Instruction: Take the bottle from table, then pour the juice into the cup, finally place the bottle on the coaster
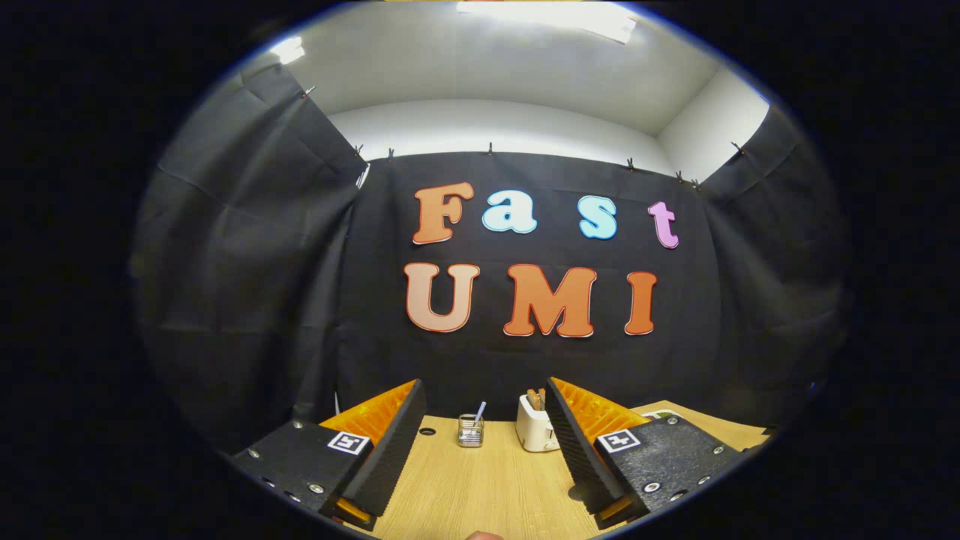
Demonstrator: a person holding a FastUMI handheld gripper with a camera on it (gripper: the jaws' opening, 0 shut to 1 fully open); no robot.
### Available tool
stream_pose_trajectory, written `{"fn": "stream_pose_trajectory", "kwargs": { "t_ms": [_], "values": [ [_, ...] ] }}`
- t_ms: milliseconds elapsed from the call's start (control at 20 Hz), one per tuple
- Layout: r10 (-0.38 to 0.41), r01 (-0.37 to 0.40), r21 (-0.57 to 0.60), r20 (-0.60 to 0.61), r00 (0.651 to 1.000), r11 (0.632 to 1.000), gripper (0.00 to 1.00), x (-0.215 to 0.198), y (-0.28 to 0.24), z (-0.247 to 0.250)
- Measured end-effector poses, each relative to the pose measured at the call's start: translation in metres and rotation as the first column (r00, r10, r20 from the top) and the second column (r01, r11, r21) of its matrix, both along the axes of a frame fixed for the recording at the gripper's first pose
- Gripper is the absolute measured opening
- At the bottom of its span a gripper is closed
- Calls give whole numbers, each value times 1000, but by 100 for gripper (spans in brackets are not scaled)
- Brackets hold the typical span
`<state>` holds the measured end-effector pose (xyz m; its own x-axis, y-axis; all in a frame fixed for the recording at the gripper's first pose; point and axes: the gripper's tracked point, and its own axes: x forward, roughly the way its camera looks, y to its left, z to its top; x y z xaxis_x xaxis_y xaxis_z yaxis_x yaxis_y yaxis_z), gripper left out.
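A: where's the bottle? I see a toaster [535, 427] on the table [480, 487], a small glass [470, 431] just left of it

B: can't spot it from here. my gripper [480, 450] is wide open, holding nothing. I'd tilt down to find it first

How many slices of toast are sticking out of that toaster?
2, it seems, side by side in the top of the white toaster, beyond the open gripper, beside its right finger. That finger hides part of the toaster, so more may be hidden.
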<state>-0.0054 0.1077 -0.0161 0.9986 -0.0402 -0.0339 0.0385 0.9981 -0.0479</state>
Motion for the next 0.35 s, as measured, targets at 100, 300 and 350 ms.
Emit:
{"fn": "stream_pose_trajectory", "kwargs": {
  "t_ms": [100, 300, 350],
  "values": [
    [38, -39, 26, 32, 999, 999, 95, -11, 1, 11],
    [63, -69, 63, 87, 994, 996, 95, -23, -20, 25],
    [87, -94, 75, 88, 992, 993, 94, -23, -17, 27]
  ]
}}
